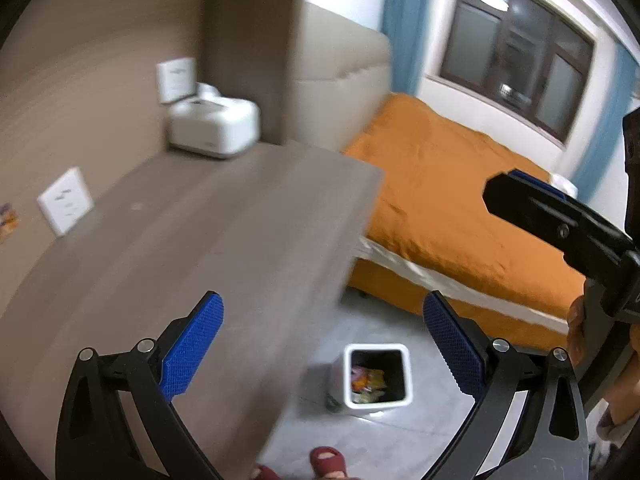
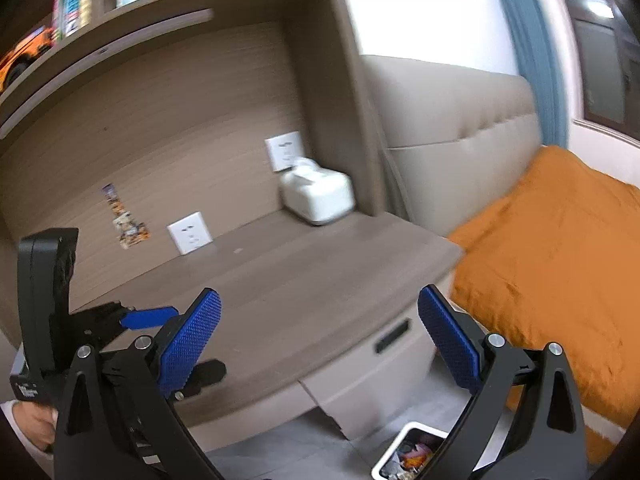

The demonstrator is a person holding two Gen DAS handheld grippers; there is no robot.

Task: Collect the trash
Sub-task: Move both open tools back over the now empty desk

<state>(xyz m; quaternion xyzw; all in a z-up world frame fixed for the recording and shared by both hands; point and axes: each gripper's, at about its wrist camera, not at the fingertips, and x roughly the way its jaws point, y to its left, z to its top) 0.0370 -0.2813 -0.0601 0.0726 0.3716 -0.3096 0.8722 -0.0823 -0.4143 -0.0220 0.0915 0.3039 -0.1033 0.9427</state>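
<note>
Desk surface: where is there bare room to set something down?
The desk is bare from the lower wall socket across to its front edge. The only thing on it is the white box in the back corner. The bin on the floor holds wrappers.

Left wrist view: above desk edge, tilted down, trash bin on the floor below. Right wrist view: lower, nearer desk, facing its back panel. Shared: desk, bin, orange bed.

White square bin upright on floor; colourful trash inside
</note>
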